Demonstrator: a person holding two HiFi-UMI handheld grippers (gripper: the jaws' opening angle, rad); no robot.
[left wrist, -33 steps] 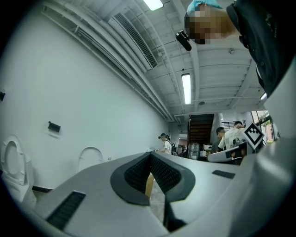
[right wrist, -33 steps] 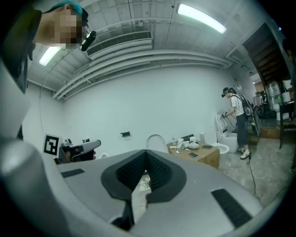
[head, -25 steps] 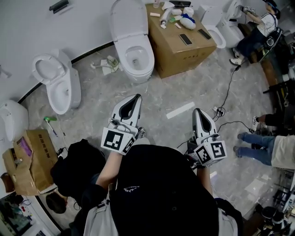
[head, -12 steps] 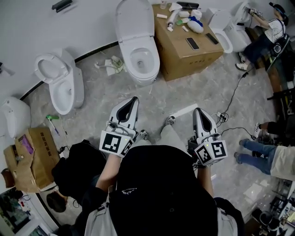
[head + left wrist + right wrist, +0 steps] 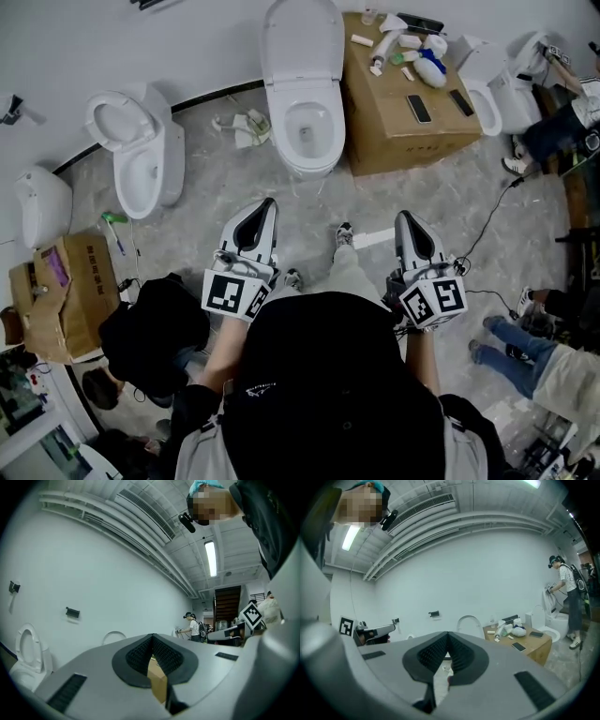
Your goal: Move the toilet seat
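Both tongs are pressed together and empty: we hold the left tongs (image 5: 266, 206) and right tongs (image 5: 407, 221) well short of the white oval toilet seat (image 5: 285, 131), which lies straight ahead, long axis running away from us toward the wall (image 5: 187, 47); the left is nearer.

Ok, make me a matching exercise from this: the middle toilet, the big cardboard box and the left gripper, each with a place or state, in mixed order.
Things:
1. middle toilet
2. big cardboard box
3. left gripper

Places or states:
A. shut, holding nothing
B. lid raised
C. beside the toilet, phones on top

Pairs: 1-B, 2-C, 3-A
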